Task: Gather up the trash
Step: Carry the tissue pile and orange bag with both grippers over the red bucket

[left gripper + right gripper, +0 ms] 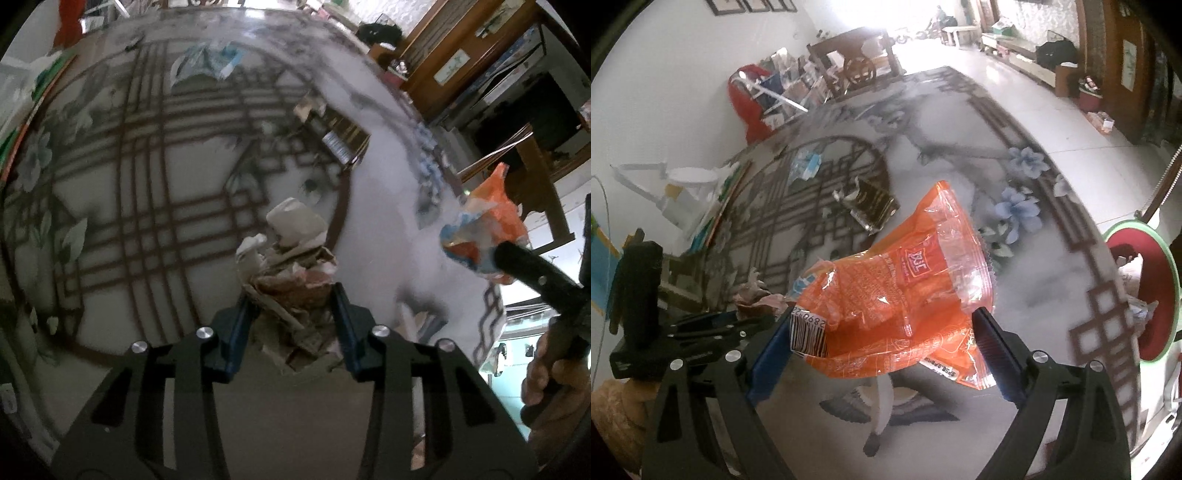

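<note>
My left gripper point(291, 306) is shut on a crumpled wad of brown and white paper point(291, 236), which sticks out forward past the blue pads above the patterned carpet. My right gripper point(882, 332) is shut on a large orange snack bag point(886, 295) with a barcode label, held off the floor between widely spread jaws. In the left wrist view that orange snack bag point(487, 229) hangs at the right on the right gripper point(495, 254). The right wrist view shows the left gripper point(738, 321) low at the left with the paper wad point(757, 295).
A dark foil wrapper point(868, 203) point(332, 129) and a blue-white wrapper point(805, 166) point(207, 62) lie on the carpet point(960, 147). A red bin with a green rim point(1167, 266) stands at the right edge. Wooden furniture point(461, 48) and clutter line the walls. A hand point(546, 369) grips the right tool.
</note>
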`<act>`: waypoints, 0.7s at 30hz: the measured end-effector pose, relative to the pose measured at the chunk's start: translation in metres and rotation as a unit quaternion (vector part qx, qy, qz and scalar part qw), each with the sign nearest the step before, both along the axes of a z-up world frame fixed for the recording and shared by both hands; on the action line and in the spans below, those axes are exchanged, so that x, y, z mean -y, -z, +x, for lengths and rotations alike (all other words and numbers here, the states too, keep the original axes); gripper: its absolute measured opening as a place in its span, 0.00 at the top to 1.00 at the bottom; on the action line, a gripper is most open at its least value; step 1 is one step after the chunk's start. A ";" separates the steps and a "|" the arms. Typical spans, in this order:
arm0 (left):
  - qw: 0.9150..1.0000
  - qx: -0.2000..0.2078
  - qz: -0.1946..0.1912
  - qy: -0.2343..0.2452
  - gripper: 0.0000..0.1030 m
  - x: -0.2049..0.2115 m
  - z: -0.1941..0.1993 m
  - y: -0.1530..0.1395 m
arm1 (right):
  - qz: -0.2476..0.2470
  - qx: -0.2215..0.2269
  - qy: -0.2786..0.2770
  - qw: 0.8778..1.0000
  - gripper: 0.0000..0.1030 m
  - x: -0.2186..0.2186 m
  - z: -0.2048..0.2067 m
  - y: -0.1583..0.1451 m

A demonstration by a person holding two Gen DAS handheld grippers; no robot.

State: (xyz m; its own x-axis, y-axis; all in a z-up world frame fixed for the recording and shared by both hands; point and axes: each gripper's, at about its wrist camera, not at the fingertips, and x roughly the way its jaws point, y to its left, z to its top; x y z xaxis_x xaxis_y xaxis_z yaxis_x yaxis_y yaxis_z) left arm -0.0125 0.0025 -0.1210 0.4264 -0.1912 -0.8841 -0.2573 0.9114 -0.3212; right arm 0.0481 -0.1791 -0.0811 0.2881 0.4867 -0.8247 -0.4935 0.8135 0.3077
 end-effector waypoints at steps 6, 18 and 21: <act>0.999 0.044 -0.001 0.009 0.61 0.011 0.009 -0.032 | 0.000 0.007 0.019 1.000 0.14 0.012 0.005 -0.006; 0.996 0.065 0.000 0.060 0.61 0.051 0.036 -0.049 | -0.001 0.017 0.063 0.998 0.13 0.053 0.009 -0.015; 0.996 0.060 -0.002 0.069 0.61 0.060 0.041 -0.047 | -0.003 0.016 0.078 0.997 0.13 0.067 0.011 -0.016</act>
State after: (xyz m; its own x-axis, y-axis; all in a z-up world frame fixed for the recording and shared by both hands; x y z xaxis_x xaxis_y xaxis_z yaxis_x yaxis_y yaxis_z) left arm 0.0288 -0.0578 -0.0744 0.4987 -0.2588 -0.8273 -0.0886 0.9342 -0.3456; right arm 0.0595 -0.2464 -0.0651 0.3870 0.4296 -0.8159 -0.3703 0.8828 0.2891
